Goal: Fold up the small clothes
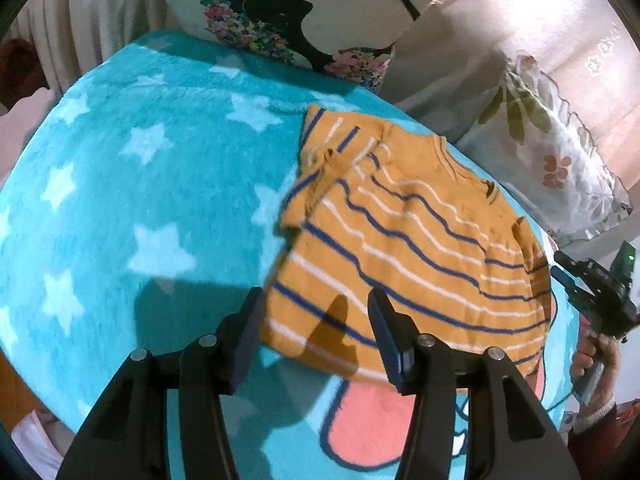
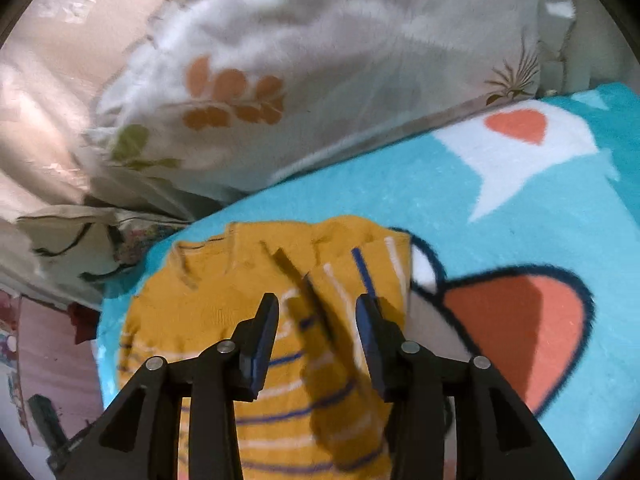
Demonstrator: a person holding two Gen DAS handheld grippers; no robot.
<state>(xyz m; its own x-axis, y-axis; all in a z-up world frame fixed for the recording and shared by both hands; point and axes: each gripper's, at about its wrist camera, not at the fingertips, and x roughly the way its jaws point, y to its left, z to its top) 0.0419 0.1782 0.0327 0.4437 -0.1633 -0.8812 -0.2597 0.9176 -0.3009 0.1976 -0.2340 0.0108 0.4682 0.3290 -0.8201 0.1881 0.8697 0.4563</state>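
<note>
My left claw point(image 1: 316, 316) hangs spread over the near hem of the striped sweater point(image 1: 408, 240), pinching nothing; my right claw point(image 2: 318, 328) is spread too — above the sweater's folded sleeve; the sweater lies on the blue blanket point(image 1: 140, 184), beside the pillow point(image 2: 320, 60).

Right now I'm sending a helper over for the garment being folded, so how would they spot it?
Find the turquoise star blanket on the bed. The small sweater lies flat on it near the floral pillow. It is the only mustard-yellow thing there, crossed by blue and white stripes.
</note>
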